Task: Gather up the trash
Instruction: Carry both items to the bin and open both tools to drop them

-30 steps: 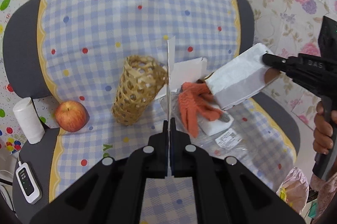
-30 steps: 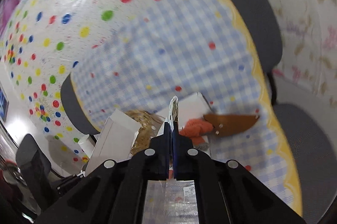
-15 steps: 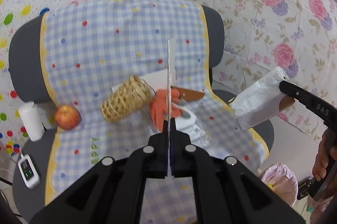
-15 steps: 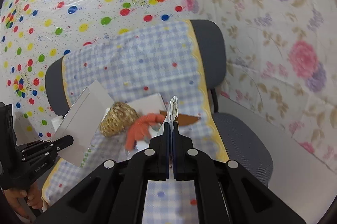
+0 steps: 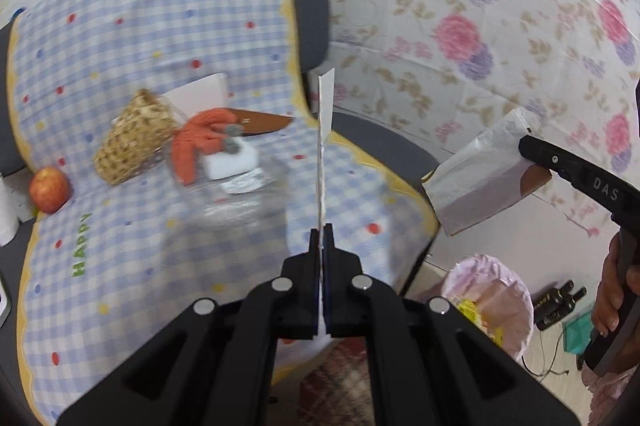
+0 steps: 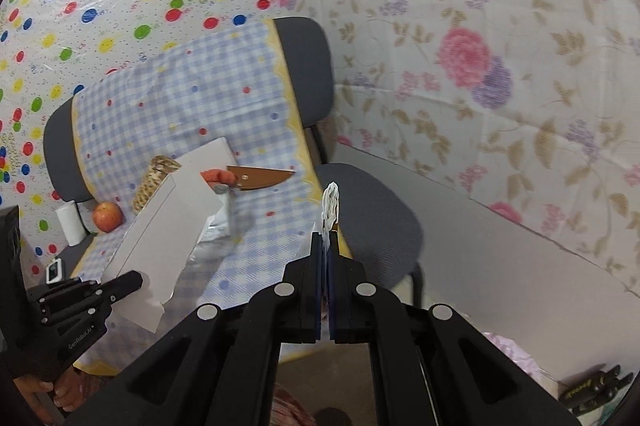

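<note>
My left gripper is shut on a white card, seen edge-on in the left wrist view and flat in the right wrist view as the white card held by the left gripper. My right gripper is shut on a white paper bag. The left wrist view shows that paper bag hanging beyond the chair's right edge, above a bin lined with a pink bag. A clear plastic wrapper lies on the checked cloth.
On the cloth-covered chair lie a wicker basket, an apple, an orange glove, a brown sheath and a white block. Dark bottles stand on the floor by the bin. A hand holds the right gripper's handle.
Both grippers have swung right, off the chair seat and towards the floor. The pink-lined bin has come further into view. Each keeps its hold.
</note>
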{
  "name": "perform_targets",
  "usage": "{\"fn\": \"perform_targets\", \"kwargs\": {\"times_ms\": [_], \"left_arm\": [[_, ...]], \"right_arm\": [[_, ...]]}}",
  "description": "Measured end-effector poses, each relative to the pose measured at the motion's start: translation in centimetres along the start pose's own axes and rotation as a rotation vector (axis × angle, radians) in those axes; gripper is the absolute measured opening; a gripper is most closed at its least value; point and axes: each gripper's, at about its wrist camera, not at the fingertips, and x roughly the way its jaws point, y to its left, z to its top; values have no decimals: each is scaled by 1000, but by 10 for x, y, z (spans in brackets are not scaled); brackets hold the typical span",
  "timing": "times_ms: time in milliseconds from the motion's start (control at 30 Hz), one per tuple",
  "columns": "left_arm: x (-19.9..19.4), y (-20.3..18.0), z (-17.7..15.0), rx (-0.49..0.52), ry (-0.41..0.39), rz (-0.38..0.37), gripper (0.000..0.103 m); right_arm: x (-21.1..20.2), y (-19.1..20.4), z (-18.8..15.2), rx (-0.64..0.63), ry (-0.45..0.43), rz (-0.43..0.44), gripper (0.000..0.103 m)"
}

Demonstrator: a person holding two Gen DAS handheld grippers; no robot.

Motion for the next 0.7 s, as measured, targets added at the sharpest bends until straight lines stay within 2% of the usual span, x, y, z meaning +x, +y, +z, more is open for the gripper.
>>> {"fn": "perform_targets", "kwargs": {"times_ms": [200,367,567,700], "left_arm": [[9,-68,4,127,8,-115,0],[34,-133,-15,217,79,-252,0],[62,-192,-45,301,152,-355,0],[83,-214,-60,336,212,-385,0]], "right_arm": [[-47,-54,-25,38,5,-186,3],[-74,-98,-65,125,48,-303,3],[-86,-132,-110,194,104,-405,3],[-78,-149,-132,213,167,-441,3]]}}
